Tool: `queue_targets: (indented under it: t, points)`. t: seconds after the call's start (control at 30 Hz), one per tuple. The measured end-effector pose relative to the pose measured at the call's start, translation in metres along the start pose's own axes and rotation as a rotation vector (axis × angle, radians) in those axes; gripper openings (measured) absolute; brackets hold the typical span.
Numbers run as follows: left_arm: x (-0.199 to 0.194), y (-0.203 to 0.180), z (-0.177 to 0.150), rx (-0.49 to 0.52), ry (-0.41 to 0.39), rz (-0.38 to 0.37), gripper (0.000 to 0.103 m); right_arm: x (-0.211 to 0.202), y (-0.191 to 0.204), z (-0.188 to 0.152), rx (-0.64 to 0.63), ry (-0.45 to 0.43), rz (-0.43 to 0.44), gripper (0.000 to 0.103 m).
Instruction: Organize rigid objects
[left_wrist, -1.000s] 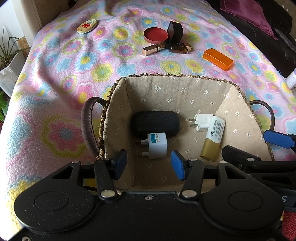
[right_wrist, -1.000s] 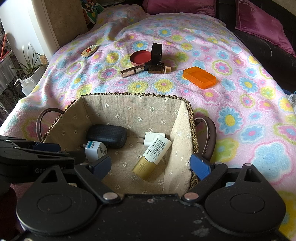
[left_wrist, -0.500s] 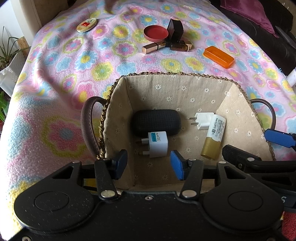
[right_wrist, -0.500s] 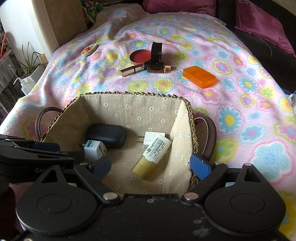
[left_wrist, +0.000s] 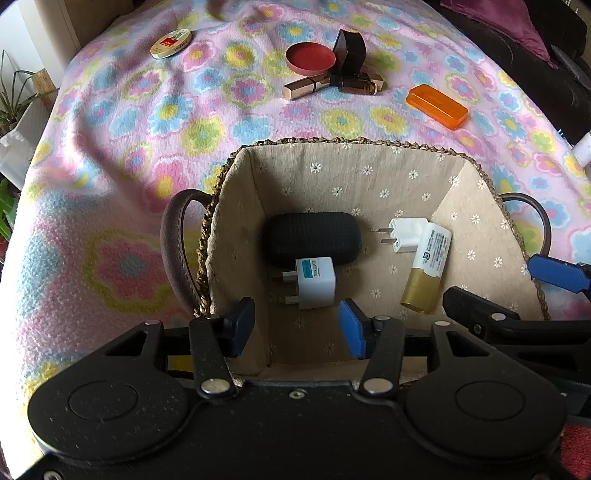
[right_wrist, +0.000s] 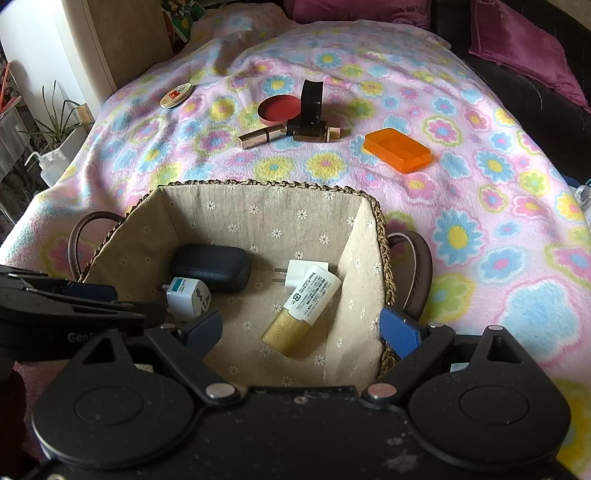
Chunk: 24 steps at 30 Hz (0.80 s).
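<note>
- Since a second ago almost nothing has shifted: both claws hang at the near rim of the basket (right_wrist: 380, 225), and the left wrist view has only crept a little closer to it.
- Your left claw (left_wrist: 295, 326) stands moderately open and empty; your right claw (right_wrist: 301, 330) is spread wide and empty, straddling the basket's right wall.
- Four things already lie inside: the dark case (left_wrist: 312, 238), travel adapter (left_wrist: 316, 282), white plug (left_wrist: 404, 234) and gold-capped tube (right_wrist: 301, 310).
- You look to be between drops, so the next fetch is due.
- The orange box (right_wrist: 397, 149) lies on the bed, well beyond the basket and to the right (the nearest loose item).
- Lift your right claw clear of the rim, reach forward, and close across the box's short sides, though its lid seam is hard to read from here.
</note>
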<state>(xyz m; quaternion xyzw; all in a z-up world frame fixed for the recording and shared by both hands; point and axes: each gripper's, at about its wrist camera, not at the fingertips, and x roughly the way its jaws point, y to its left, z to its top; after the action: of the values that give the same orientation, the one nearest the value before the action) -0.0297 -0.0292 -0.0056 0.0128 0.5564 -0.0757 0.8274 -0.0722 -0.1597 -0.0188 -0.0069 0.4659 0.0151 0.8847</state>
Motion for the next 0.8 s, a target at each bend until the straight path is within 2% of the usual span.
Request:
queue_targets:
  t: [0.47, 0.53, 0.63, 0.73, 0.8]
  points:
    - [0.000, 0.000, 0.004, -0.002, 0.044, 0.000, 0.050, 0.000, 0.001, 0.003, 0.002, 0.024, -0.006, 0.093]
    - [-0.004, -0.002, 0.005, 0.008, 0.036, 0.028, 0.052, -0.001, 0.002, 0.004, 0.000, 0.027, -0.009, 0.092]
    - [-0.012, -0.002, 0.009, 0.004, 0.028, 0.030, 0.054, -0.002, 0.003, 0.009, -0.009, 0.028, -0.033, 0.092]
    - [-0.024, 0.001, 0.018, -0.023, -0.004, 0.020, 0.067, -0.011, -0.002, 0.017, 0.012, 0.003, -0.024, 0.092]
    - [-0.035, 0.001, 0.026, -0.026, -0.045, 0.031, 0.080, -0.021, -0.006, 0.026, 0.015, -0.031, -0.028, 0.093]
